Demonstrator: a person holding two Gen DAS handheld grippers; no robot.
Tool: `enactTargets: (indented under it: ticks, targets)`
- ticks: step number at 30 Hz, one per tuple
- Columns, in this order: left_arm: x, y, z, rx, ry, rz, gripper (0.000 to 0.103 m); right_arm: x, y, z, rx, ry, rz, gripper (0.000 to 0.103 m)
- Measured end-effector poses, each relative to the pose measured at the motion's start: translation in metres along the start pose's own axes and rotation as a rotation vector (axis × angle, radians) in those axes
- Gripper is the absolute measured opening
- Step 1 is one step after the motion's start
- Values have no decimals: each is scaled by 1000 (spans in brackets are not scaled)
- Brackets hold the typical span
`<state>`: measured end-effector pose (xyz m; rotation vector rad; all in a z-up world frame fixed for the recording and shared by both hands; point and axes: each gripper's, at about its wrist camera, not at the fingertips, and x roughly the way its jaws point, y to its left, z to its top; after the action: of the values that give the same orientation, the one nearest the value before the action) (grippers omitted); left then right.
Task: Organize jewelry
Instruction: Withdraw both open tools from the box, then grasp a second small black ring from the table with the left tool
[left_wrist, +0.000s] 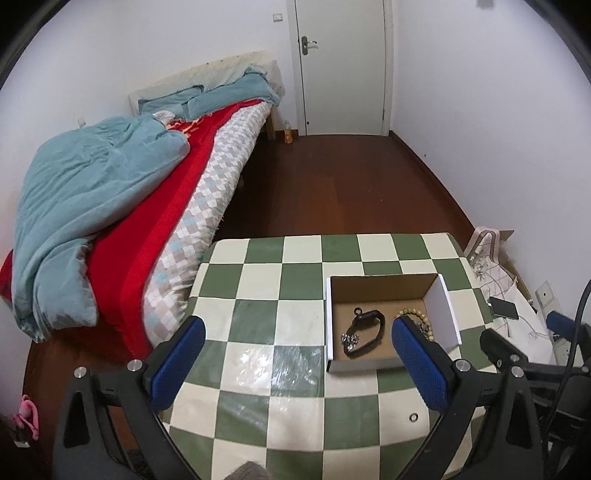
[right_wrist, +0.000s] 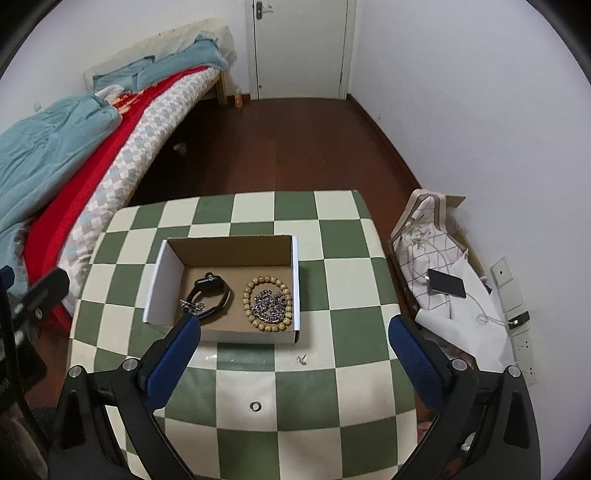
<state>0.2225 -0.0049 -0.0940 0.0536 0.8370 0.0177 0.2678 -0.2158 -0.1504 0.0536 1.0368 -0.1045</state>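
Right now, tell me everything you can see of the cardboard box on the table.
The cardboard box is shallow, lidless and rectangular, white outside and plain brown inside. It sits flat on the checkered table, open side up. On its floor lie a black band with a small silver piece, and a wooden bead bracelet ringing a heap of silver chain. Neither gripper touches it.

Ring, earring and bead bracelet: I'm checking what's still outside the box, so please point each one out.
ring (right_wrist: 255, 406), right wrist view, on its band.
earring (right_wrist: 303, 359), right wrist view, on its middle.
bead bracelet (right_wrist: 249, 312), right wrist view, on its left-hand beads.
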Motion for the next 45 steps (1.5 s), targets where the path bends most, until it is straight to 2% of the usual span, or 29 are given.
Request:
enactTargets:
  ticks: [10,13,20,23,30,32,34,36,39,45]
  targets:
    - [-56,7,-10,6,-83,-15,103,-73,-1,-21,20,-105,-6,103]
    - [-67,7,-15,9,-108,3,103,-90,-1,-30,33,-128,2,103]
    - [-67,-1,-39,36,-91,25,103,-100,-5,-53,80,-121,22,103]
    - [-53,-7,-56,46,-40,26,103,-88,-12,-66,98,-82,10,103]
    - [8,-44,-102,124,143,4,103,-31,-46,-103,167,71,-22,102]
    - [24,-56,-111,142,182,-10,102,-13,-58,-113,186,110,-34,99]
    - [42,-71,-118,153,218,-31,102,1,-68,-122,204,139,-43,82]
    - [56,-82,-122,164,242,-40,100,16,-79,-130,219,171,-54,74]
    - [75,-100,-126,183,277,-58,95,36,-94,-138,244,206,-63,74]
    - [98,-131,-131,236,301,-71,92,65,-115,-143,279,248,-82,74]
